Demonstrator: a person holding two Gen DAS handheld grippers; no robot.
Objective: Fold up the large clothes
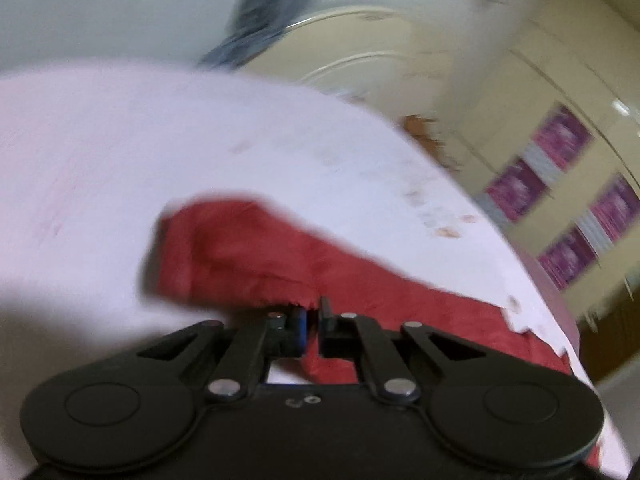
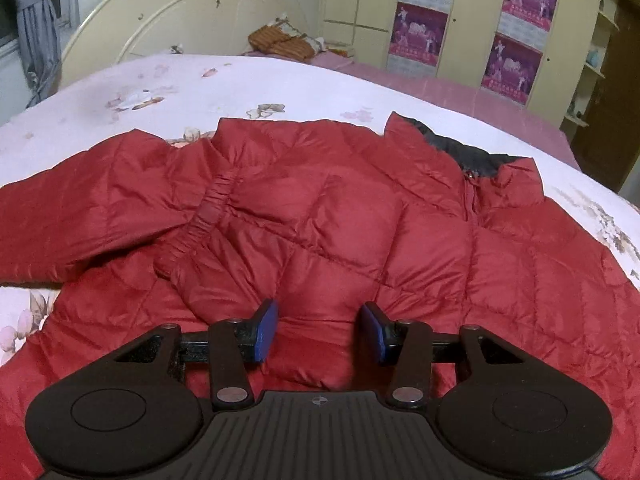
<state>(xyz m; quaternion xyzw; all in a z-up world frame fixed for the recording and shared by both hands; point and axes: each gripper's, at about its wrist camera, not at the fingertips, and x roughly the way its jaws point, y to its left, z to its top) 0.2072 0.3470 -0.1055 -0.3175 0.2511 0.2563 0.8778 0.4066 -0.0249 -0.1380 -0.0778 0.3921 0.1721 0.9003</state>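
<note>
A red quilted puffer jacket (image 2: 340, 220) lies spread on the bed, front up, with its dark-lined collar (image 2: 468, 152) at the far right. One sleeve (image 2: 100, 216) is folded in across the body, its elastic cuff (image 2: 208, 212) near the chest. My right gripper (image 2: 320, 330) is open just above the jacket's lower part and holds nothing. In the blurred left wrist view, my left gripper (image 1: 313, 320) is shut on a red edge of the jacket (image 1: 256, 252), which is lifted off the bedsheet.
The bed has a white floral sheet (image 2: 240, 92) and a cream headboard (image 2: 180, 12). A folded orange cloth (image 2: 280, 42) lies near the headboard. Cream wardrobes with purple posters (image 2: 516, 32) stand behind. A grey curtain (image 2: 34, 28) hangs at the left.
</note>
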